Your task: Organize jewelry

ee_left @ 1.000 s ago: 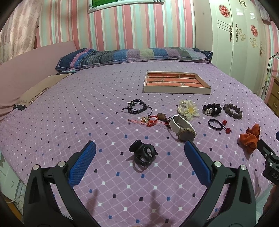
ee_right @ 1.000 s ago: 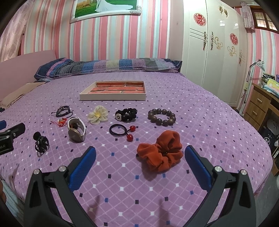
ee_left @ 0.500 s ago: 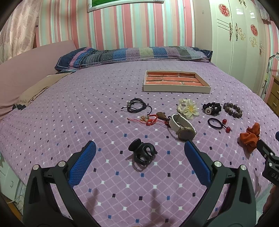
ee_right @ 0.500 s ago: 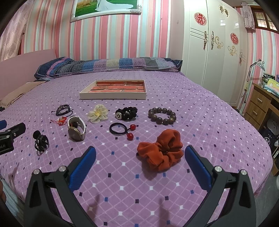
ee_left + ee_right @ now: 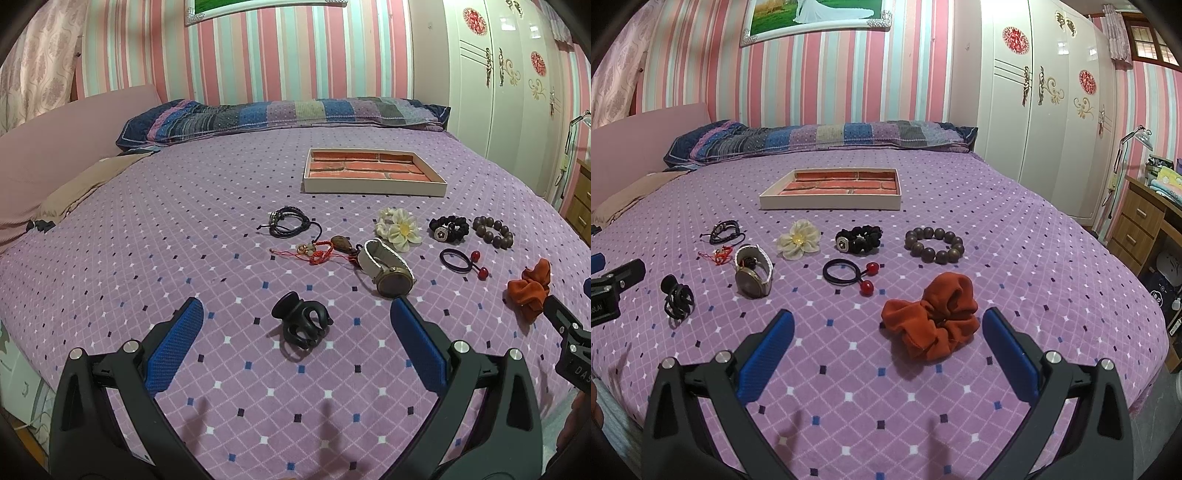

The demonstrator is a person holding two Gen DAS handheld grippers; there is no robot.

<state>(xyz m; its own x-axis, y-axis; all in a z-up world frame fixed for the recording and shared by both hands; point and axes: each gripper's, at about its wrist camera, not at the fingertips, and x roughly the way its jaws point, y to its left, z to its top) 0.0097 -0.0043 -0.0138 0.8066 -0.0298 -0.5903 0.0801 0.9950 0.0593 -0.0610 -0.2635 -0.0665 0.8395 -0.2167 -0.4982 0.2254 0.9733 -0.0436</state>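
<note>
Jewelry lies spread on a purple bedspread. My left gripper (image 5: 295, 317) is open, hovering with a black claw clip (image 5: 301, 323) between its blue fingers, not touching it. My right gripper (image 5: 886, 319) is open too, and an orange scrunchie (image 5: 932, 319) lies just inside its right finger. Farther out lie a watch (image 5: 386, 271), a red cord charm (image 5: 317, 253), black cord bracelets (image 5: 290, 223), a cream flower (image 5: 798, 238), a black beaded band (image 5: 858, 238), a brown bead bracelet (image 5: 934, 243) and a hair tie with red balls (image 5: 849, 275). A brick-lined tray (image 5: 373, 188) sits beyond them.
A striped pillow (image 5: 280, 114) runs along the head of the bed by the striped wall. A white wardrobe (image 5: 1045, 110) and a wooden desk (image 5: 1145, 225) stand to the right of the bed. The bed's front edge is just below both grippers.
Both grippers have crept slightly forward toward the items. Nothing was grasped or moved.
</note>
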